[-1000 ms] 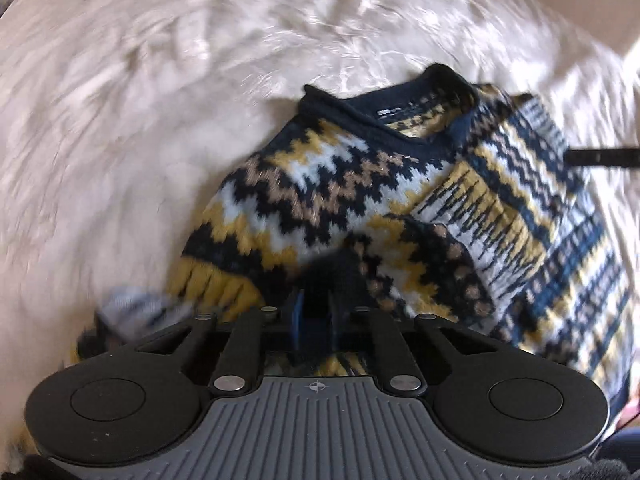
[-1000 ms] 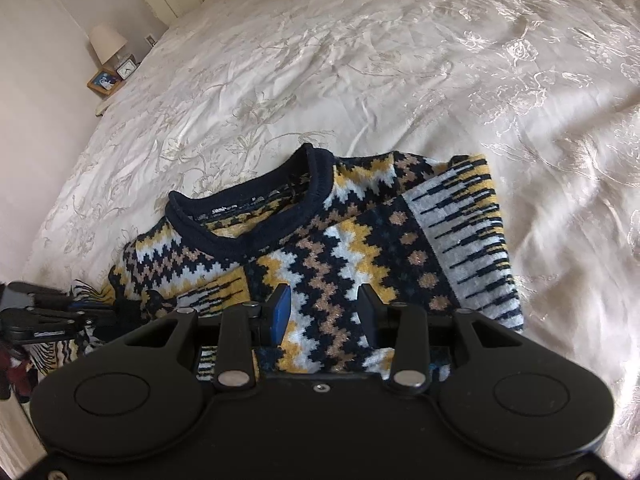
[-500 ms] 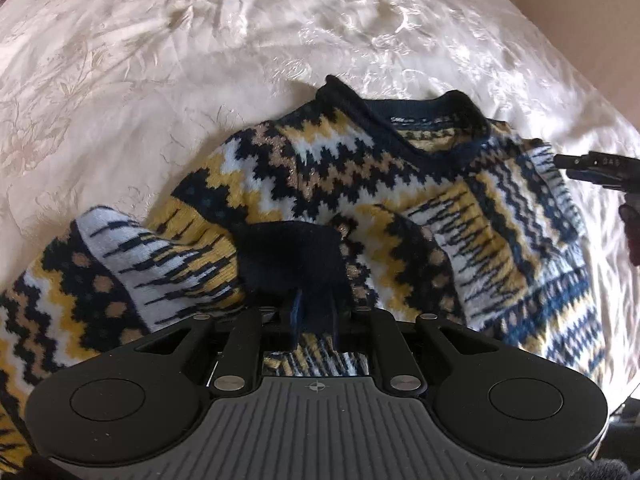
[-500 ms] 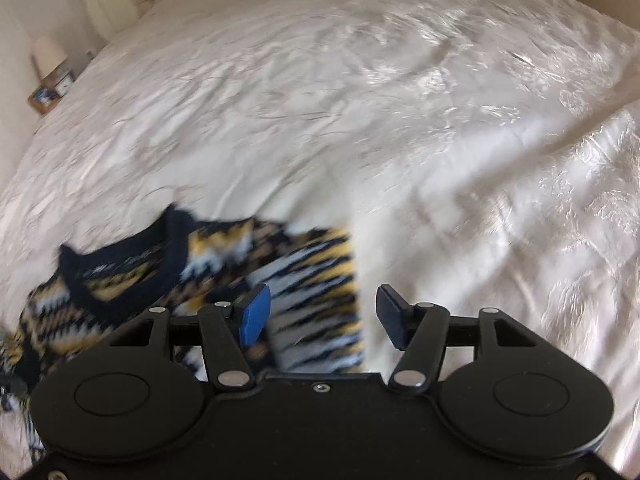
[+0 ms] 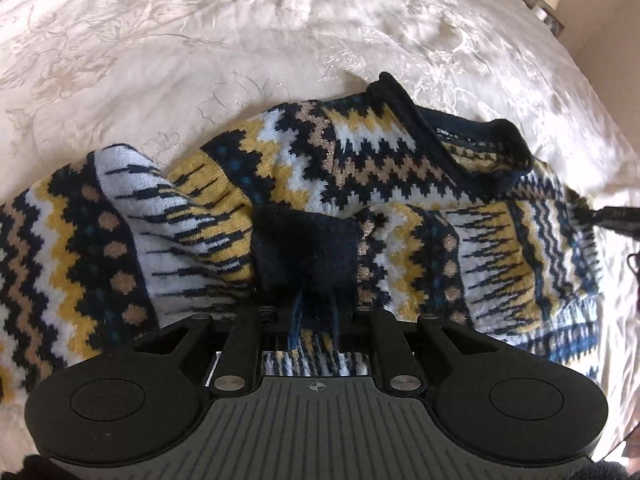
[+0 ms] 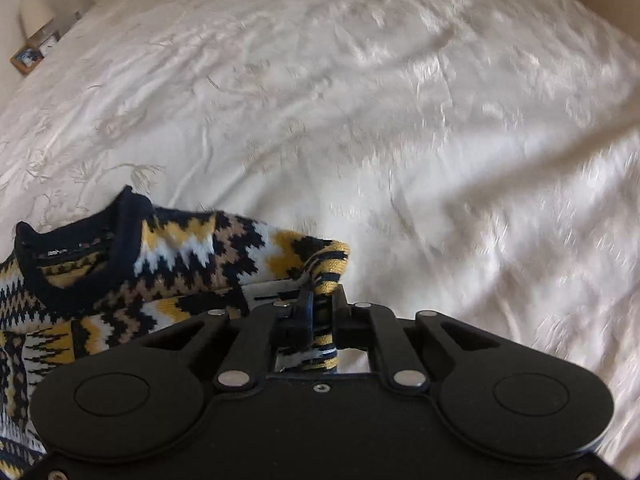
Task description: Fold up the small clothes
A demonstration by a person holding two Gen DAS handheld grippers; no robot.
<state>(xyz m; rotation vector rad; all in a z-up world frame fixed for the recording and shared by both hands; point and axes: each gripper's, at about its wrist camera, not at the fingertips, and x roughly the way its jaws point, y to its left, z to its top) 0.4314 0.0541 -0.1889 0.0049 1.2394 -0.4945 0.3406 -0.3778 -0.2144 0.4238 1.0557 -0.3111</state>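
The jumper (image 5: pixel 360 184) lies on the white bedspread (image 6: pixel 400 120), its navy cuff (image 5: pixel 308 252) pinched in the left gripper (image 5: pixel 314 320) and its side edge just clamped by the right gripper (image 6: pixel 320 304), so the sleeve fold seems under way, next calling for both to carry cloth inward together.

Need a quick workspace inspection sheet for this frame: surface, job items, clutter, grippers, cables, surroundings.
Surface: cream embroidered bedspread, wrinkled.
Job's things: navy, yellow and white zigzag knit sweater, lying on the bedspread, neckline away from the cameras, partly folded.
Clutter: nothing seen.
Grippers: left gripper shut on the sweater's navy cuff; right gripper has just closed, shut on a yellow-striped edge of the sweater.
Cables: nothing seen.
Surroundings: bedside lamp, framed picture.
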